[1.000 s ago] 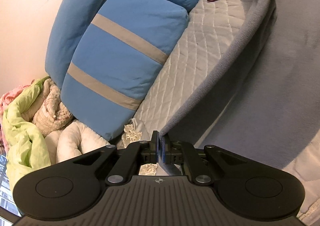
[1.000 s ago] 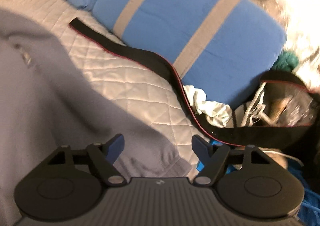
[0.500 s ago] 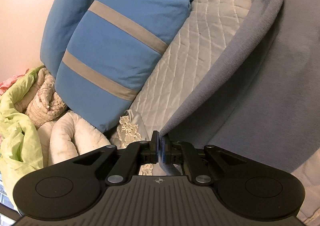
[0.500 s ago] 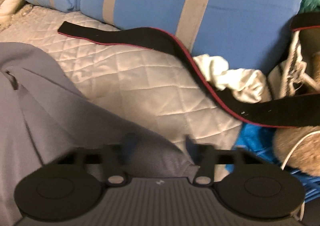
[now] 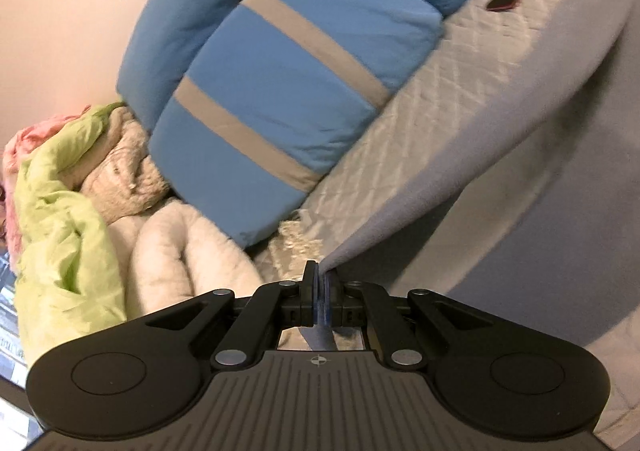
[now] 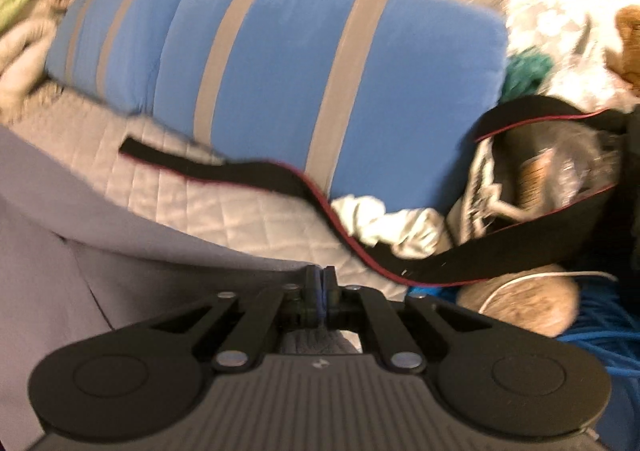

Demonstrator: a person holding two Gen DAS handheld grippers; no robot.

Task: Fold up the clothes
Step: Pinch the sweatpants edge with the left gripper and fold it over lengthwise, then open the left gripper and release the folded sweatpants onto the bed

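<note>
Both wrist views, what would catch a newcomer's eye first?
The big blue pillows with grey stripes propped at the head of the quilted bed stand out most. In front of them a grey garment is pinched at its edge by both the left gripper and the right gripper. A black strap with red edging lies across the quilt.

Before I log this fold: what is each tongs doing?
Left tongs: closed on the grey garment's edge.
Right tongs: closed on the grey garment's edge too.

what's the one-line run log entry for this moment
step: lift garment edge | left gripper: shut on grey garment | right gripper: shut on grey garment | surface: quilted bedcover
</note>
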